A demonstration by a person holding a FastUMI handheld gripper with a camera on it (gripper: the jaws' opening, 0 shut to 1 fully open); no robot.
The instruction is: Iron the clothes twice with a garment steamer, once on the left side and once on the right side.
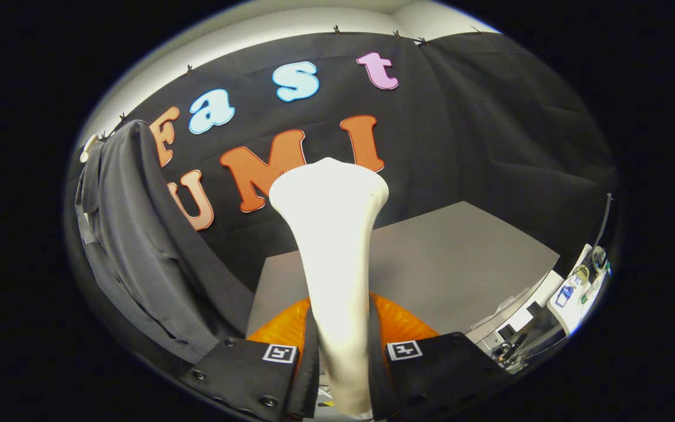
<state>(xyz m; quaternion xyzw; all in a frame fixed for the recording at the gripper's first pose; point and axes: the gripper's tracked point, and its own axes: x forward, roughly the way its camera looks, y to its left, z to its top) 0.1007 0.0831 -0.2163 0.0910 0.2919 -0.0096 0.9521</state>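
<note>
Gripper fingers clamped on white garment steamer. Beyond: bare grey table, black cloth wall. Dark grey garment hangs at left.

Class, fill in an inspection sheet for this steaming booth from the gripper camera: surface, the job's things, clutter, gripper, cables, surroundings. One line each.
Surface: grey table beyond the jaws, its visible top bare.
Job's things: white garment steamer stands upright between the jaws, its wide head uppermost; dark grey garment hangs against the wall, off to the steamer's left and apart from it.
Clutter: nothing seen on the table.
Gripper: gripper shut on the garment steamer, both jaws pressing its handle.
Cables: thin cable runs up by the white device at the table's right.
Surroundings: black cloth wall behind; white device beside the table's right edge.
</note>
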